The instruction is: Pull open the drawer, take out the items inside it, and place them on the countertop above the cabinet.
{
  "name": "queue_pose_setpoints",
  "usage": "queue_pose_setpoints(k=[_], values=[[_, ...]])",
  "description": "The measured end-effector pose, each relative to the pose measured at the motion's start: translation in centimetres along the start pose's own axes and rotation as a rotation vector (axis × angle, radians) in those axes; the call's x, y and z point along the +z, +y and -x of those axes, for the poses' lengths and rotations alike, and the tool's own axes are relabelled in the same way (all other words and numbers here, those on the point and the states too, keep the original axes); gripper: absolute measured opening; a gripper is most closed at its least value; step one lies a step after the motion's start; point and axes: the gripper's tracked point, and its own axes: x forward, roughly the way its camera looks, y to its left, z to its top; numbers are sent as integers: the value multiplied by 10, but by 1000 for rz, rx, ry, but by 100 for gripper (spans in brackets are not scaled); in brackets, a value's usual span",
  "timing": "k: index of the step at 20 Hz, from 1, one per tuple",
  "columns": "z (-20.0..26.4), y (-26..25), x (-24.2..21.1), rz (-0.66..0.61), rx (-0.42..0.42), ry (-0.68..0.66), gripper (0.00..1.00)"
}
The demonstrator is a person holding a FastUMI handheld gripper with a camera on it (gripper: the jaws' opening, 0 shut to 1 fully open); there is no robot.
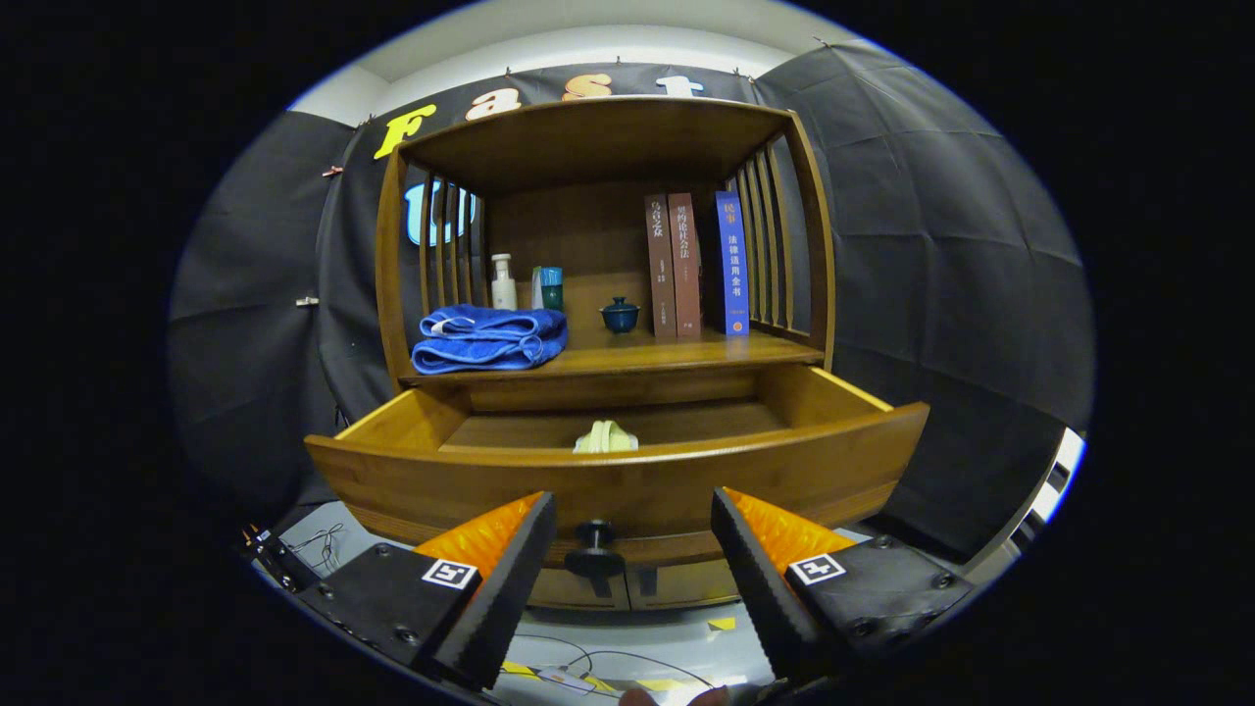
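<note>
Drawer [618, 476]: standing pulled out, centre frame. Pale item [606, 437]: lying inside, just behind the front panel. Gripper [632, 549]: fingers spread apart, holding nothing, flanking the knob [593, 549] at lower centre. Advised: rising over the panel, descending squarely astride the item, closing gently.

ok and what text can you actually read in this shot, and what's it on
"法律适用全书": down the spine of the blue book; the smaller characters above it are blurred.
Two brown books: the spine characters are too blurred to read for sure.
White bottle: any print is too small to read.
Square coded markers on the open gripper, fingers either side of the drawer knob: patterns, no words.
</note>
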Motion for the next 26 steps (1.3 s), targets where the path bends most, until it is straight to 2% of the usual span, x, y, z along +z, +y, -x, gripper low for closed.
queue_pose_setpoints(k=[4,7,11,14,16,19,22,26], values=[[-1,-3,32,-22,13,25,100],[-6,-9,66,-29,-16,-2,100],[-30,-8,88,61,-51,75,99],[-57,3,85,120,-44,182,100],[-79,13,82,79,-40,237,100],[-112,24,60,42,-47,343,99],[-140,34,38,66,-39,435,100],[-170,34,6,118,-78,552,100]])
